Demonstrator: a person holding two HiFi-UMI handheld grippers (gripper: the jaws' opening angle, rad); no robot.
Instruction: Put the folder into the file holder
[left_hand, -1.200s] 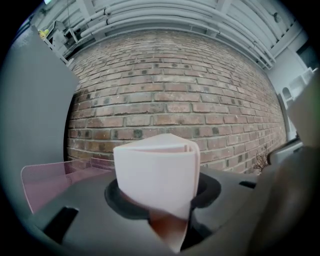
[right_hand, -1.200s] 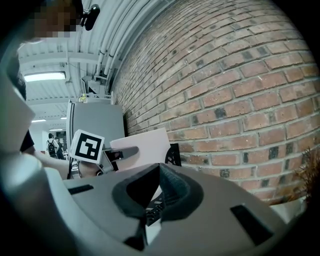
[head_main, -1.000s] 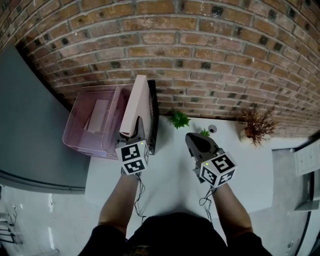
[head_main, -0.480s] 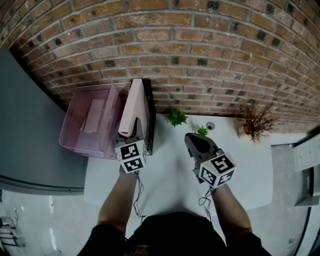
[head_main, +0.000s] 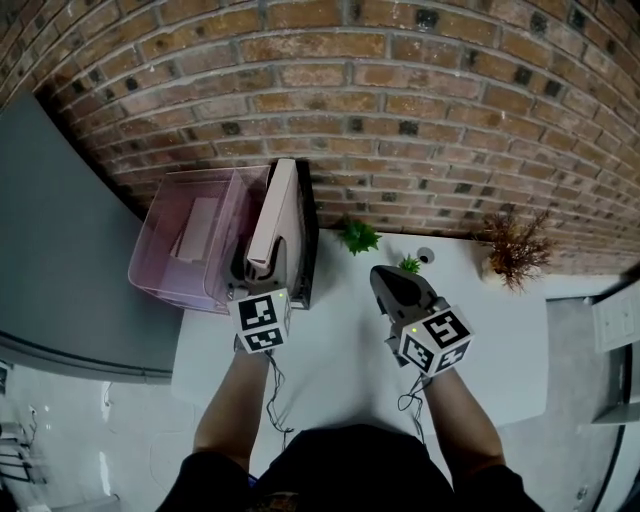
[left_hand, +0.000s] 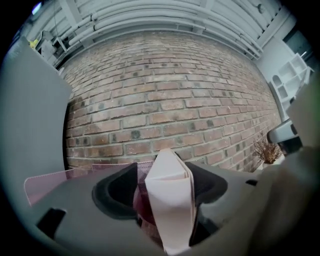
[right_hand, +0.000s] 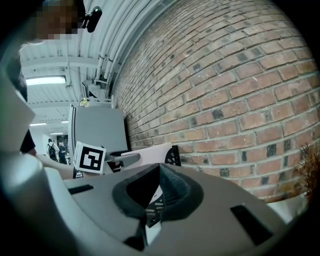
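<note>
The pale pink folder (head_main: 272, 212) stands on edge inside the black file holder (head_main: 306, 235) against the brick wall. My left gripper (head_main: 262, 274) sits at the folder's near edge. In the left gripper view the folder (left_hand: 172, 200) is between the jaws, which have just been opening. A dark gap shows beside the left pad (left_hand: 117, 192), so the left gripper (left_hand: 165, 186) is open. My right gripper (head_main: 386, 279) hovers over the white table (head_main: 330, 350), shut with nothing in it. The right gripper view shows the folder (right_hand: 145, 150) and the holder's end (right_hand: 173, 156) to the left.
A translucent pink bin (head_main: 185, 240) stands left of the file holder. Two small green plants (head_main: 358, 237) (head_main: 409, 264) and a dried brown plant (head_main: 515, 250) line the wall to the right. A grey panel (head_main: 60, 250) borders the table's left side.
The left jaws have spread wider around the folder's near edge, and that gripper has drawn back slightly toward me. The folder stays upright in the holder. The right gripper has not moved.
</note>
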